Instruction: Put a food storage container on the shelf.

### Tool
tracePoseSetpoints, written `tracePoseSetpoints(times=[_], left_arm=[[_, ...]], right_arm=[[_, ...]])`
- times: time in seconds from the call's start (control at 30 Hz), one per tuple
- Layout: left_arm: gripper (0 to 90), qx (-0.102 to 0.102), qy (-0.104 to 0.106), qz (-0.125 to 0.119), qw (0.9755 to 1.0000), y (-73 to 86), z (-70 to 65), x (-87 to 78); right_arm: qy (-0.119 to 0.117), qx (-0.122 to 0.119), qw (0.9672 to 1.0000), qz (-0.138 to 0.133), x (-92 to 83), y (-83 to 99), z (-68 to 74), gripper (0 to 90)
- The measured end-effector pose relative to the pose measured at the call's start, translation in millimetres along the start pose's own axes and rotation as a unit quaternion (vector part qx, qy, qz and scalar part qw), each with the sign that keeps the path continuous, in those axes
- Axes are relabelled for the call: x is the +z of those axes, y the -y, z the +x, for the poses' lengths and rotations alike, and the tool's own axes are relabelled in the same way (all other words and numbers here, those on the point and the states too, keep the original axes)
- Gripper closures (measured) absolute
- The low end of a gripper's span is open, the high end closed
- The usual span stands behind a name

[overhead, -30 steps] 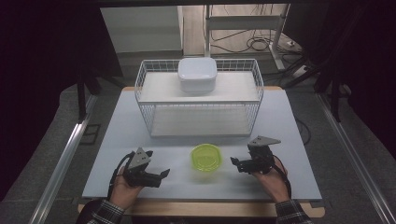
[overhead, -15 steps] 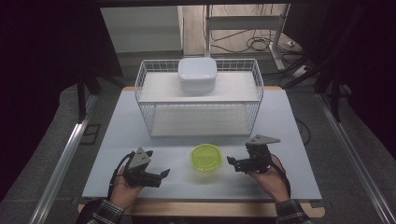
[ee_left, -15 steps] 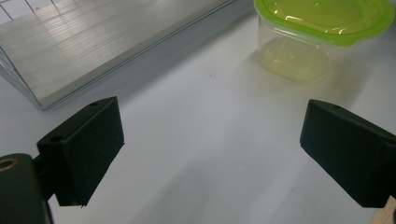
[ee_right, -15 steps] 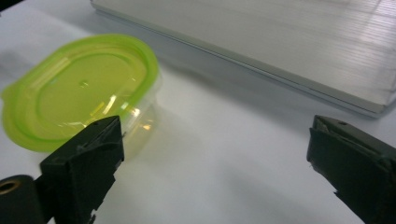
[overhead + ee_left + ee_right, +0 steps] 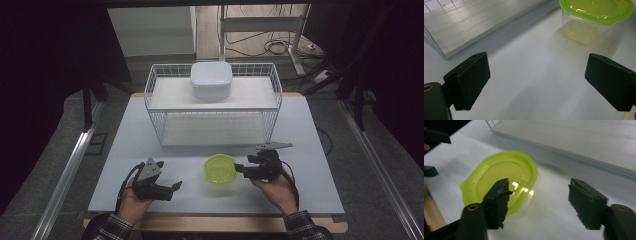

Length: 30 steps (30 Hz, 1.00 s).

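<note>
A clear tub with a lime-green lid [image 5: 220,168] stands on the white table near its front edge. My right gripper [image 5: 240,170] sits just right of the tub, pointing left at it. In the right gripper view its jaws [image 5: 539,200] have just been closing. One jaw hangs over the lid [image 5: 499,175] and the other stands off to the side; the tub's rim lies in the gap with no pad pressed on it. My left gripper [image 5: 176,188] rests to the tub's left, held wide open [image 5: 537,82] over bare table, the tub [image 5: 596,15] ahead of it.
A white wire rack [image 5: 212,107] stands across the middle of the table [image 5: 310,150], with a white lidded box [image 5: 211,79] on its upper shelf. The rack's lower shelf [image 5: 474,22] lies close ahead of both grippers. The table's wooden front edge runs just behind the hands.
My right gripper has moved left, up to the green-lidded tub, and its jaws stand narrower. The left gripper and the tub have not moved.
</note>
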State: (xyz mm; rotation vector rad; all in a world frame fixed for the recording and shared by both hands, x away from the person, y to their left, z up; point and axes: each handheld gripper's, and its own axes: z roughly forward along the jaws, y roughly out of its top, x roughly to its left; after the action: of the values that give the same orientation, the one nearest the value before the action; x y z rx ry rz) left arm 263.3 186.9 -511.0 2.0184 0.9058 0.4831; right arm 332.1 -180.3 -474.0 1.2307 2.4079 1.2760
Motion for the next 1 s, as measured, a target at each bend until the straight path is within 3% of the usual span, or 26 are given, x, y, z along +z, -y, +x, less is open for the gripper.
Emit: tracePoseSetpoints(times=[0.2,0.4,0.63,0.77,0.83,1.0], left_arm=[[5.7,0.001,0.0,0.001,1.0,0.0,-0.1,0.3],[5.7,0.002,-0.001,0.001,1.0,-0.1,-0.4,0.3],[5.7,0.003,-0.001,0.001,1.0,-0.1,-0.6,0.4],[5.7,0.003,-0.002,0.001,1.0,-0.2,-0.5,0.2],[5.7,0.003,-0.002,0.0,1.0,-0.2,-0.3,0.0],[5.7,0.002,-0.003,-0.001,1.0,-0.1,0.2,-0.4]], right_arm=[[-0.021,0.04,0.9989,0.008,13.3,-1.0,-2.3,47.7],[-0.046,0.092,0.9943,0.029,23.7,0.5,-9.6,57.3],[-0.069,0.119,0.9899,0.034,27.3,-0.7,-12.8,70.7],[-0.089,0.139,0.9856,0.037,29.7,-2.2,-15.4,78.1],[-0.102,0.147,0.9831,0.039,30.7,-3.5,-15.4,79.5],[-0.112,0.149,0.9817,0.042,30.5,-6.8,-11.7,80.6]])
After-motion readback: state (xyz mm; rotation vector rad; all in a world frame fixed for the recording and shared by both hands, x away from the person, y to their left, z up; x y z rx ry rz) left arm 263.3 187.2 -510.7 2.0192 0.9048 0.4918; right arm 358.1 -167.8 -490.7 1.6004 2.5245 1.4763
